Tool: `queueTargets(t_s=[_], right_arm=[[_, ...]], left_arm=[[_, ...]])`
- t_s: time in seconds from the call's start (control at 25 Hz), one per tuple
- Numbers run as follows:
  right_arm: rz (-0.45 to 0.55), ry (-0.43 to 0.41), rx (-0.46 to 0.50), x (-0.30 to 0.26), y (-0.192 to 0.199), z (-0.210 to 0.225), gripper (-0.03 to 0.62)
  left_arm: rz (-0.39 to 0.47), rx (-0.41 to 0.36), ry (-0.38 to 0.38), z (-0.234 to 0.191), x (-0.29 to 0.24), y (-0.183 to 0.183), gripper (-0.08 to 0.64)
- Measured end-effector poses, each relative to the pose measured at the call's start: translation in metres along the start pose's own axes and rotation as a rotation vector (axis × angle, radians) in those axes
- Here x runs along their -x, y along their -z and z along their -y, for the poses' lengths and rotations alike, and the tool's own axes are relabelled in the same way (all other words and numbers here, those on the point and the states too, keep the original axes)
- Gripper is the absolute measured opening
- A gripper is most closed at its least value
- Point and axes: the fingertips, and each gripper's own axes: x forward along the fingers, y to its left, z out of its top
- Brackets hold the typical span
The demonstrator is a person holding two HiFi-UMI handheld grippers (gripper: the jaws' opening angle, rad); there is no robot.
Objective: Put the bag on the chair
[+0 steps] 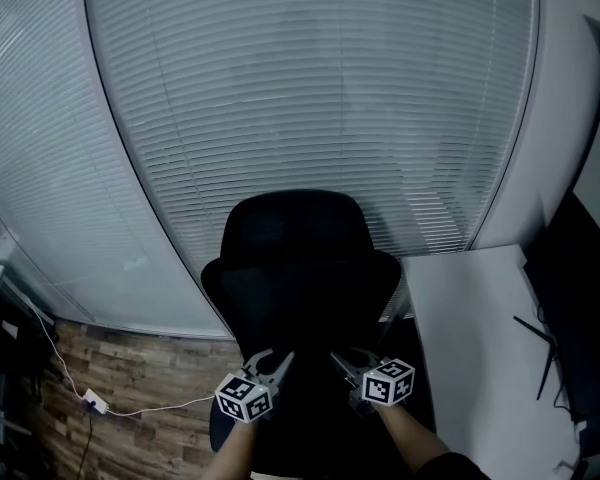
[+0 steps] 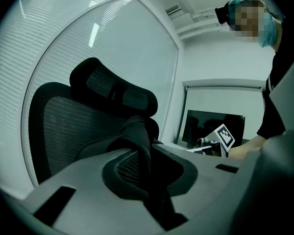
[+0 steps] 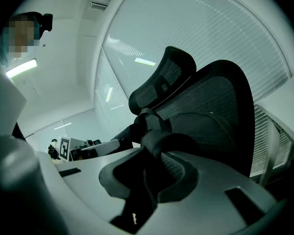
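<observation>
Where the head view looks steeply down, a black office chair (image 1: 300,258) with a headrest stands against pale window blinds (image 1: 310,88), and a white desk (image 1: 470,338) sits just beside it on the right. The left gripper (image 1: 278,363) and the right gripper (image 1: 342,364) sit side by side low in the frame, both aimed at the chair's backrest and about equally near it. Everything below and between them is black on black, so the bag's body cannot be separated from the seat in this view.

The left gripper view settles that gripper's grip. Its jaws are nearly together and pinch a black strap (image 2: 137,141) of the bag, which rises out of the pads and leans toward the mesh backrest ahead. The other gripper's marker cube (image 2: 224,136) shows off to the right, in front of a dark monitor (image 2: 213,126).

The right gripper view is a mirror of this. Its jaws are likewise clamped on a thick, looped black piece of the bag (image 3: 159,141), with the backrest filling the right of the frame and the headrest above it.

Judging by this, the bag is carried between the two grippers by its top. Its long axis runs across from one gripper to the other, parallel to the backrest. The seat appears to lie straight ahead of and below the fingers, so the coming move probably calls for both hands to go down together before either lets go.
</observation>
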Motion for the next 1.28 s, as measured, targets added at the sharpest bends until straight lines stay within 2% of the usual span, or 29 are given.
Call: queueTargets(t_s=[0.24,0.48,0.88,1.28], right_arm=[[-0.025,0.040,-0.013,-0.004,0.012,0.007,0.057],[-0.017,0.073,-0.016,0.002,0.021,0.007,0.067],[-0.017,0.154,-0.002,0.018,0.022,0.007,0.107],[0.036,0.212,-0.001,0.045,0.019,-0.001,0.114]], left_arm=[[-0.069,0.043,-0.020,-0.006,-0.003,0.018,0.046],[-0.099,0.064,-0.022,-0.002,0.004,0.038,0.056],[-0.108,0.086,-0.051,-0.005,0.012,0.040,0.198],[-0.160,0.096,-0.067,-0.001,0.022,0.053,0.272]])
